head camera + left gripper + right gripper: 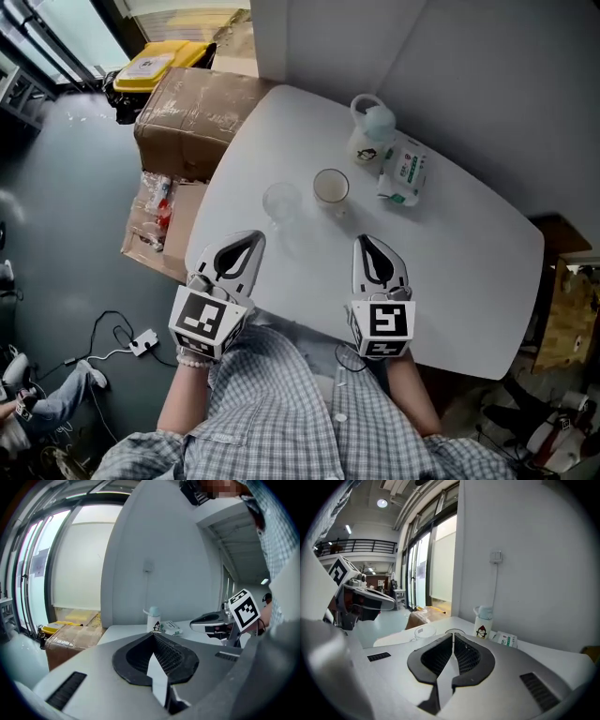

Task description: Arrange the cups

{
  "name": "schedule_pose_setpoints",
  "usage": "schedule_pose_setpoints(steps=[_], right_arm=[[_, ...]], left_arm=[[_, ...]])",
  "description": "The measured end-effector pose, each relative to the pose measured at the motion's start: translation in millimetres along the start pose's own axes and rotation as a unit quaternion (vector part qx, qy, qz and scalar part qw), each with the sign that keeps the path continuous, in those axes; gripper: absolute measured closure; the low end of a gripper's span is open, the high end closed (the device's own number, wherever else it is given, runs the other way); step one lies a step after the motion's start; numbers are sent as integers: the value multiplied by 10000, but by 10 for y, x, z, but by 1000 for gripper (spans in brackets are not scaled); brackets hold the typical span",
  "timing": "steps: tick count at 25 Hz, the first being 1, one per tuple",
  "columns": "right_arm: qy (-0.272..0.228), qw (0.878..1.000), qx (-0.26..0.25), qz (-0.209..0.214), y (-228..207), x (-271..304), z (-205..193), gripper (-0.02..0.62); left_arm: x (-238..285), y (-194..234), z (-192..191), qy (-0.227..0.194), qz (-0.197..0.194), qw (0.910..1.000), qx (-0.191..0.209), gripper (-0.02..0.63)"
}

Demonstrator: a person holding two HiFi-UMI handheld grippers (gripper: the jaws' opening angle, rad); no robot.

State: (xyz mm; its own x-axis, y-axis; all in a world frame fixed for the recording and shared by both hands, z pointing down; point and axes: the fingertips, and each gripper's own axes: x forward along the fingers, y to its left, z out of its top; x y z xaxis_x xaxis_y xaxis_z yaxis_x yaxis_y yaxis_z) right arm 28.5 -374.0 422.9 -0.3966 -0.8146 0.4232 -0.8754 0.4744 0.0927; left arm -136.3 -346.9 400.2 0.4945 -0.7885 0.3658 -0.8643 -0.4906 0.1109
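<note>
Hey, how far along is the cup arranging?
Nothing looks done: the clear cup and the beige cup stand apart on the table, untouched. Nothing is in hand; the left gripper and right gripper are shut and empty, short of them. All the arranging is left.

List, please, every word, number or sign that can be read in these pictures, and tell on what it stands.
No text can be read for certain.
White packet: green print, too small to read.
White bottle: a penguin picture, no legible words.
Yellow box: a label, too blurred to read.
Marker cubes: black-and-white square patterns only, no letters.
</note>
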Motion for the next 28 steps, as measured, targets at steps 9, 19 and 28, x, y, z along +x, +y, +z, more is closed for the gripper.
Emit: schedule_pose_setpoints(steps=[9,19,28], right_arm=[[661,9970,-151,-377,-26,457,-320,568],[1360,9890,-461,-367,-5,890,-691,563],[1470,9878,-453,-227,29,1080,-768,502]], left_arm=[[257,236,-204,414,-447,9979,-217,597],[402,297,-615,1103,-901,9895,-234,595],[476,235,-807,1291,-1124,9846,-343,544]])
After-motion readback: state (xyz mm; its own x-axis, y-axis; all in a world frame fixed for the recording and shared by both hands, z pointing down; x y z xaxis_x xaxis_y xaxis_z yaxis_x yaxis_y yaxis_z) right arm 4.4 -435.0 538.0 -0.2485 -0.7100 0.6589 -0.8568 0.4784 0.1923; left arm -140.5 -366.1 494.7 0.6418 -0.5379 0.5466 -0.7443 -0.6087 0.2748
